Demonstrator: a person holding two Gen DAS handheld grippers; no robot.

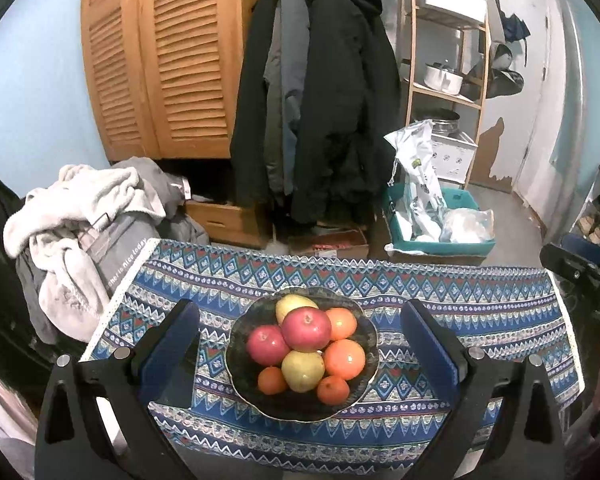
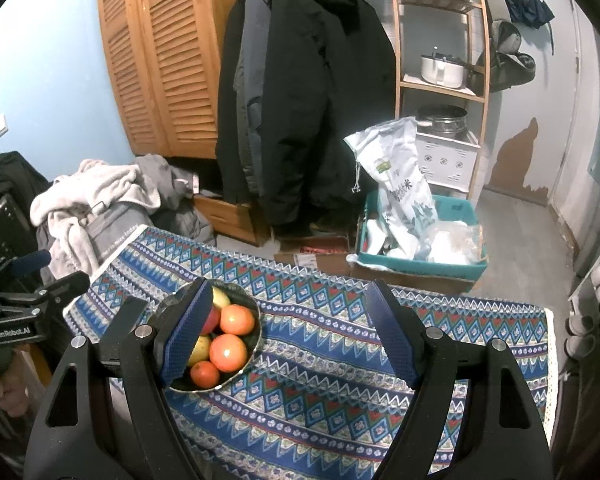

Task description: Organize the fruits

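The fruit sits heaped in the bowl (image 1: 240,344) at lower centre of the left view, on the patterned cloth (image 1: 480,300); the left gripper (image 1: 300,344) frames it, jaws wide and empty, seemingly to choose one; the right gripper (image 2: 286,334) waits wide, empty, over bare cloth beside the bowl.

Room light is dim, cool and even; source not visible. Both views are fisheye: black corners, door (image 1: 540,92) and shelf (image 1: 444,60) bowed at the right edge, cupboard (image 1: 160,60) leaning at left. Sharpest mid-frame; the fruit (image 1: 306,350) reads crisp, with small white glints on an apple (image 1: 306,328) and an orange (image 2: 228,353). Soft shadow under the bowl (image 1: 240,360) on the cloth (image 1: 460,300). Coats (image 1: 320,100) go near-black, detail lost. Near gripper bodies are dark and slightly soft. Edges smear, mostly lower left. Mild compression blockiness on the far wall.
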